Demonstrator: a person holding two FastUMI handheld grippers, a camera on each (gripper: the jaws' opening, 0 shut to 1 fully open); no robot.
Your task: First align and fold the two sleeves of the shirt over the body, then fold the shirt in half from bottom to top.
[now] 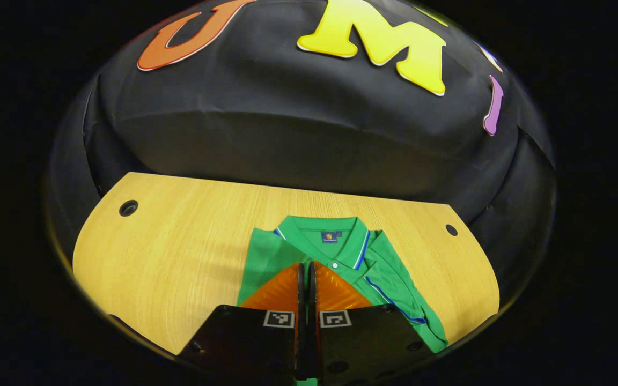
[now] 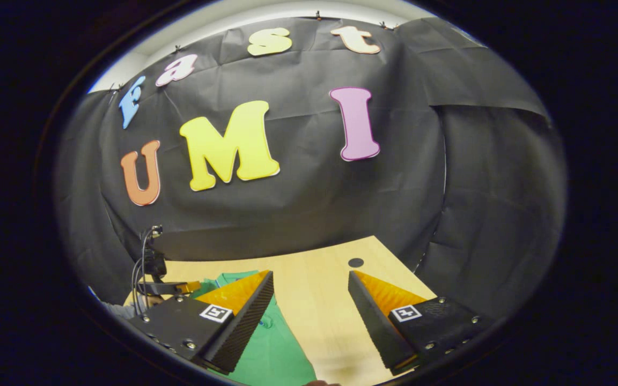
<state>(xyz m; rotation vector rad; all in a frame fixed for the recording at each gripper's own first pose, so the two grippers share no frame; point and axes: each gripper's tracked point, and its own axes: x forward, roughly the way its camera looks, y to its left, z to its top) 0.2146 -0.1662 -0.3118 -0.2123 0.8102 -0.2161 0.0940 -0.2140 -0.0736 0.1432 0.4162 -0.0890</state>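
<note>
We had one sleeve (image 1: 395, 289) of the green polo shirt (image 1: 309, 246) folded over; our left gripper (image 1: 307, 268) was closed, apparently empty, our right gripper (image 2: 309, 300) open; bottom fold remained.

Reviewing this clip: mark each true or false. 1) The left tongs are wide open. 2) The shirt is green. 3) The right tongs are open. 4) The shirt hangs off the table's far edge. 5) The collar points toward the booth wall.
1) False: the left tongs are shut, fingers together over the shirt.
2) True.
3) True: the right tongs stand apart over the table.
4) False: bare wood lies beyond the collar.
5) True.
</note>
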